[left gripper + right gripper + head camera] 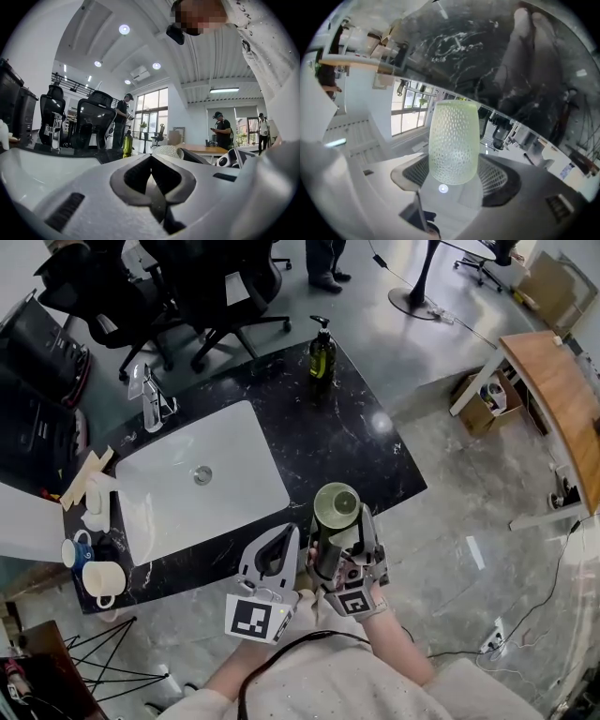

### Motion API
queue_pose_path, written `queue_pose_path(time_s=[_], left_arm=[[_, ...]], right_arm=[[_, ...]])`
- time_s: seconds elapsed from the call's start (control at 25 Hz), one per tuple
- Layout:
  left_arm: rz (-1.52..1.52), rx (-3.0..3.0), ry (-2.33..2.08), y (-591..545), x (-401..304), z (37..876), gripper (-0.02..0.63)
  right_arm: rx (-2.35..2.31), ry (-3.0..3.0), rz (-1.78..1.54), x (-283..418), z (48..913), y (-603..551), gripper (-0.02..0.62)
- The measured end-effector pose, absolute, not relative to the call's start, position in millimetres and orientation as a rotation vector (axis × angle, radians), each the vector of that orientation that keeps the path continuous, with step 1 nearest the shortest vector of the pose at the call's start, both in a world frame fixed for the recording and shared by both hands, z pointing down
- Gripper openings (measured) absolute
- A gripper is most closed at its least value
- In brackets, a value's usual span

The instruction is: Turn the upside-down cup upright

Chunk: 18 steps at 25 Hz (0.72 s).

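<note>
Occupying the middle of the head view: one black marble bench (319,442), angled, with grey floor (450,512) to its right.

Item, white sink (234,442), set into the bench's left half; a drain is seen at its centre.

Item, black office chairs (187,287), grouped beyond the far edge of the bench.

Item, right gripper (336,542), held at the near edge of the bench, in front of the sink's near right corner. Its fingers are closed on the cup (337,503), one at each side of the rounded end, as shown in the right gripper view (454,174). That view is rolled over, with the bench seen at the top.

Item, left gripper (272,554), held just beside the right one, on its left. Its fingers are brought together with nothing between them, as shown in the left gripper view (152,180).

Item, cup (453,140), pale green, dimpled all over. It is carried clear of the bench surface, standing on end, with one round end turned toward the head camera. Whether that end is mouth or base cannot be told. Its dimpled side is glimpsed just past the left fingers (168,151).

Item, soap bottle (322,352), dark green with a pump, standing at the bench's far edge.

Item, faucet (150,395), chrome, beside the sink's far left corner.

Item, white mug (101,579), at the bench's near left corner.
</note>
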<state>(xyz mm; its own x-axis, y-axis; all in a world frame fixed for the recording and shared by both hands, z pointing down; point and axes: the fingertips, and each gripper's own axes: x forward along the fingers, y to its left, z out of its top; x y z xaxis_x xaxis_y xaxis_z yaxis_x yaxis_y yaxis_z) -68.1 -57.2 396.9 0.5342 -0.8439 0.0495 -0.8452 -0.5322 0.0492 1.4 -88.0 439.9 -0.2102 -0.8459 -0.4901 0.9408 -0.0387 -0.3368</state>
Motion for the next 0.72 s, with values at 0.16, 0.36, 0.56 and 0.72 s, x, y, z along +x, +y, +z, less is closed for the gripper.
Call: queue_pose_path(time_s=[0.16,0.36,0.56,0.72], left_arm=[[0.052,2.687,-1.467,-53,-65,399,0.006],[0.072,2.71,-1.449,-56,-63,400,0.006],[0.084,2.731,-1.438,-59,-59,396,0.006],[0.109,2.732,-1.435,-58,-59,397,0.006]], right_arm=[[0.247,0.651,-1.586,7,440,-88,0.324],[0.313,0.624,-1.535,11,438,-88,0.324],[0.352,0.605,-1.508,14,438,-92,0.325],[0.366,0.602,-1.495,18,438,-93,0.325]])
